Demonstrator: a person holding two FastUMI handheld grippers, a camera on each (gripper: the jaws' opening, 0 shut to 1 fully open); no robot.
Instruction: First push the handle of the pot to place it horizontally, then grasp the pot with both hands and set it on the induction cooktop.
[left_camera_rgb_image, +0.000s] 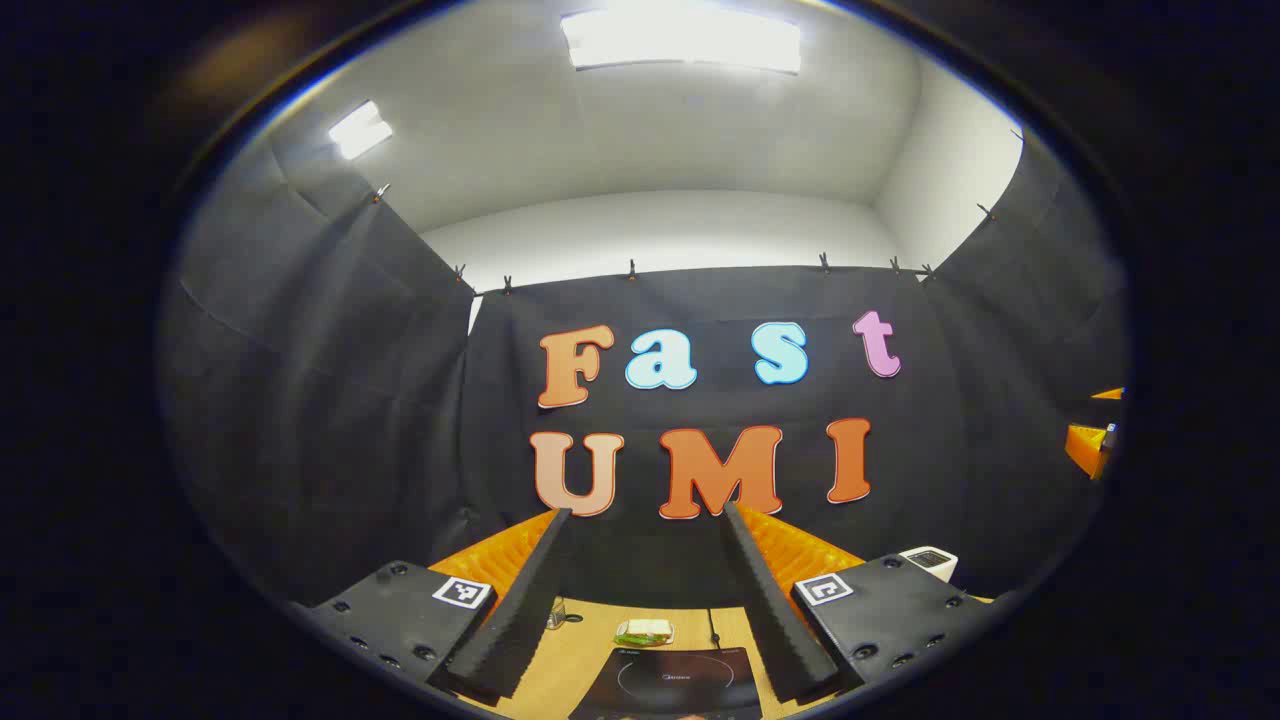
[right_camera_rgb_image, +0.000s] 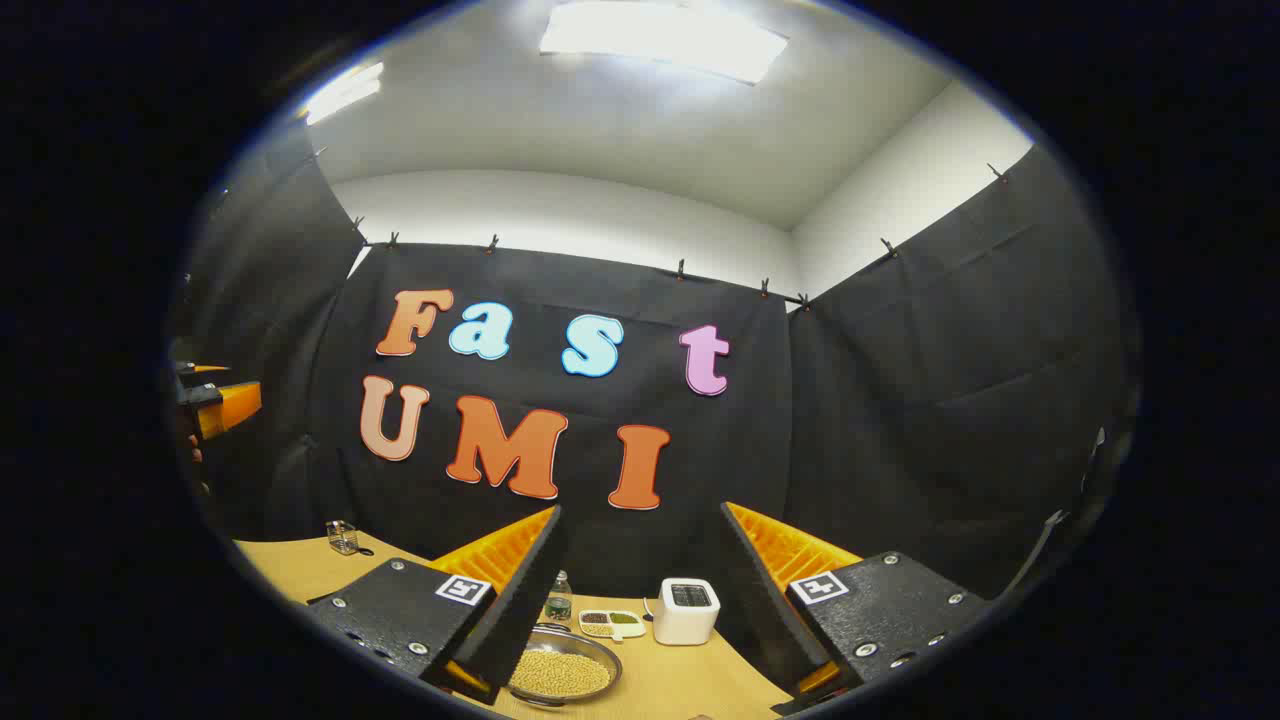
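The black induction cooktop (left_camera_rgb_image: 670, 682) lies on the wooden table (left_camera_rgb_image: 580, 660), low between my left gripper's fingers. My left gripper (left_camera_rgb_image: 645, 512) is open, held above the table and aimed at the back wall, with nothing between its fingers. My right gripper (right_camera_rgb_image: 641, 510) is also open and holds nothing. A shallow metal bowl of pale beans (right_camera_rgb_image: 560, 672) sits on the table (right_camera_rgb_image: 300, 565) below its left finger (right_camera_rgb_image: 520, 590). Each gripper appears at the edge of the other's view, the right gripper (left_camera_rgb_image: 1090, 445) far right and the left gripper (right_camera_rgb_image: 225, 405) far left.
A white box-shaped appliance (right_camera_rgb_image: 686, 608) (left_camera_rgb_image: 930, 560) stands near the back wall. Beside it lie a small divided dish (right_camera_rgb_image: 612, 623) and a small bottle (right_camera_rgb_image: 560, 598). A little glass (right_camera_rgb_image: 342, 537) stands further left. Another small dish of greens (left_camera_rgb_image: 645, 632) lies behind the cooktop.
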